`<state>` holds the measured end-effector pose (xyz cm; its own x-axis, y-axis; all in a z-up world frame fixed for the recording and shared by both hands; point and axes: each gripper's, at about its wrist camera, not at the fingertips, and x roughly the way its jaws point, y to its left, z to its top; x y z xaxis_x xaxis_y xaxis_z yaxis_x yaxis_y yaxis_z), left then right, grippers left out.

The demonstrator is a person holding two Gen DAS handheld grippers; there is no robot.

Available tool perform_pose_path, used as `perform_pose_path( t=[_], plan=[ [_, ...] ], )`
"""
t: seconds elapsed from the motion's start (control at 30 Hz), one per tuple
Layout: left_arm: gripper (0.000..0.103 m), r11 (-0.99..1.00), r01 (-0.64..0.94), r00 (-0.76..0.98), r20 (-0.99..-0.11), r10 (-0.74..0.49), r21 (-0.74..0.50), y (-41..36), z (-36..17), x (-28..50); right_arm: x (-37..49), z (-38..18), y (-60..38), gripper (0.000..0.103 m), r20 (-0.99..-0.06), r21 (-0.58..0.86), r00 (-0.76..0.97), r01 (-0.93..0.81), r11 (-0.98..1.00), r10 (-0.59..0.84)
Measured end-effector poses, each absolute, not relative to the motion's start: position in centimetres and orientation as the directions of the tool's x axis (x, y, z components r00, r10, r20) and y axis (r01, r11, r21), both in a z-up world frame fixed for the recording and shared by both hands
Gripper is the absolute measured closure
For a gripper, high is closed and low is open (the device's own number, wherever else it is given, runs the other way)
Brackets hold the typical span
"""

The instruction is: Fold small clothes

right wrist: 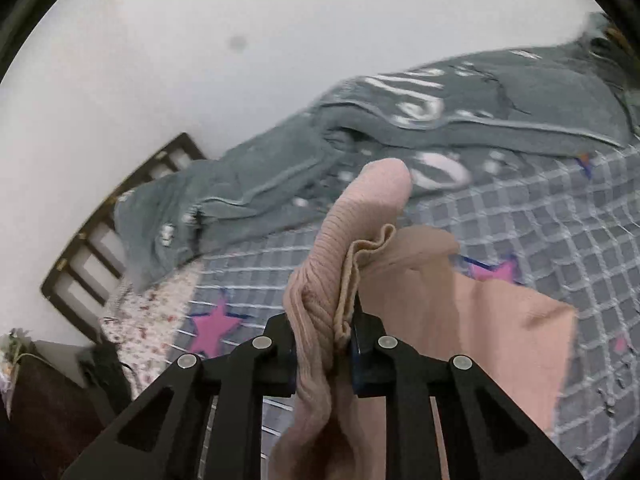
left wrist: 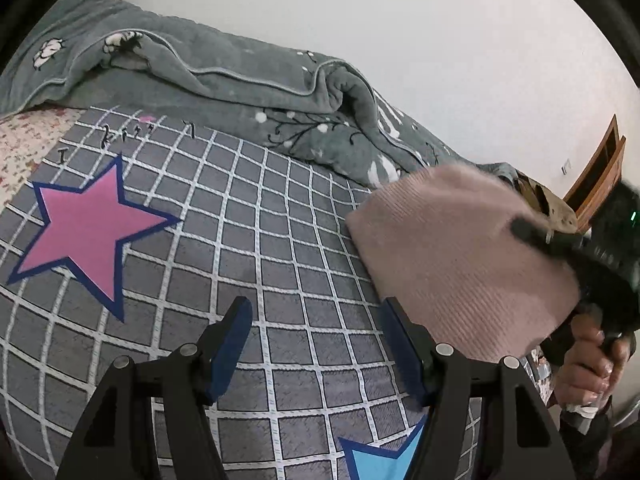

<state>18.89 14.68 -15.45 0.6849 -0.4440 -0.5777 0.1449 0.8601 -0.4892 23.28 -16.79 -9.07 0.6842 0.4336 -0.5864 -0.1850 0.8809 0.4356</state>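
Note:
A small pink ribbed knit garment [left wrist: 456, 256] hangs in the air at the right of the left wrist view, above the grey checked bedsheet [left wrist: 248, 240]. My right gripper [right wrist: 324, 336] is shut on the garment's bunched edge [right wrist: 320, 300], and the rest of the garment hangs down to the right of it [right wrist: 472, 320]. The right gripper also shows in the left wrist view [left wrist: 532, 232], held by a hand [left wrist: 588, 364]. My left gripper [left wrist: 312, 316] is open and empty, low over the sheet, just left of the hanging garment.
A rumpled grey-green blanket [left wrist: 240, 76] lies along the far side of the bed against a white wall. Pink star prints [left wrist: 88, 232] and a blue one [left wrist: 384, 460] mark the sheet. A dark slatted headboard [right wrist: 100, 240] stands at the left of the right wrist view.

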Motion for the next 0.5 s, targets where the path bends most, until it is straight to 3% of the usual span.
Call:
perform_pose_path(
  t=[0.27,0.37,0.43,0.5],
  plan=[
    [0.038,0.848,0.168,0.652,-0.588,-0.478,-0.502,12.0,-16.4,19.6,19.6,-19.4,-28.4,0.082,-0.718,0.419,0.621,0.026,0.908,0.314],
    [0.038,0.854,0.183,0.644,-0.597,-0.478,-0.486,10.7,-16.2,19.7,19.1,-21.0,-29.8,0.073,-0.7,0.481,0.616,0.032,0.876,0.362],
    [0.038,0.86,0.198,0.642,-0.601,-0.476,-0.47,9.8,-16.0,19.6,18.4,-20.6,-29.8,0.056,-0.686,0.455,0.642,0.011,0.89,0.342],
    [0.038,0.865,0.208,0.644,-0.602,-0.472,-0.456,9.4,-15.9,19.5,17.7,-20.4,-29.3,0.049,-0.674,0.403,0.676,-0.002,0.915,0.299]
  ],
)
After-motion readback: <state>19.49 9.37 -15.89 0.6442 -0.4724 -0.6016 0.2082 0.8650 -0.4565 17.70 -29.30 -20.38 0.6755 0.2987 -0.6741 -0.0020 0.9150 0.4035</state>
